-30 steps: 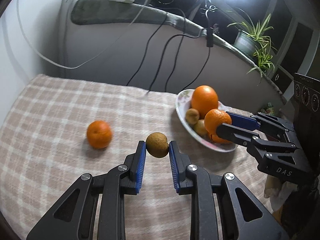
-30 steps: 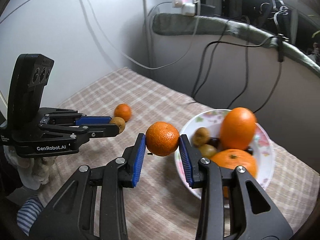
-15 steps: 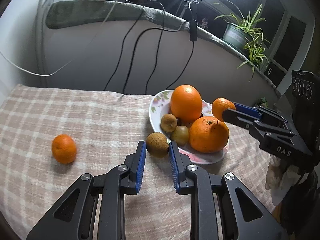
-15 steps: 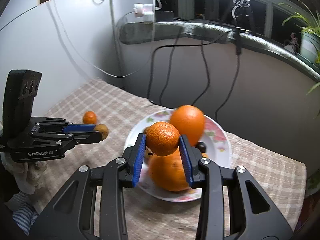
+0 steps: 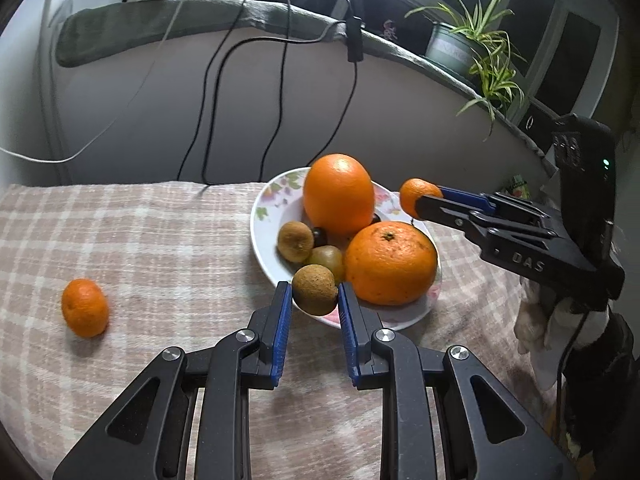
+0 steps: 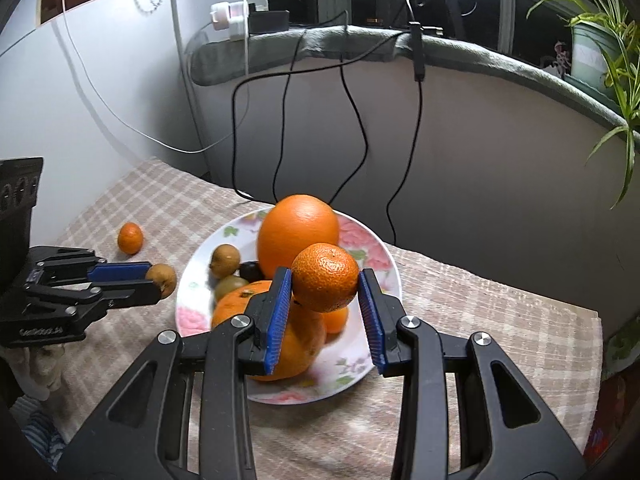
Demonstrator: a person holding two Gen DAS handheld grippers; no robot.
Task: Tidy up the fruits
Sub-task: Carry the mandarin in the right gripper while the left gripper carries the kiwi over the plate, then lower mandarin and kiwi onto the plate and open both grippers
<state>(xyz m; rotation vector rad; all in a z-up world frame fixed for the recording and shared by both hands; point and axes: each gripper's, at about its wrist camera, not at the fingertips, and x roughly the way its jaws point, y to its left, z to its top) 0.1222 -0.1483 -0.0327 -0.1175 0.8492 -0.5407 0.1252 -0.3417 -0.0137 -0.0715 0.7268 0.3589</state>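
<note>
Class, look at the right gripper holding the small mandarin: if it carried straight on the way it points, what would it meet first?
Probably the tall orange in the flowered plate, which sits directly beyond the mandarin in the right gripper. Depth is unclear, so it might pass just over it.

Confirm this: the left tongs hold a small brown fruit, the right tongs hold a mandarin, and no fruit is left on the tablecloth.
Not quite. One mandarin still lies on the checked tablecloth, as the left wrist view shows. The rest holds: the left tongs grip a small brown fruit, and the right tongs grip a mandarin.
</note>
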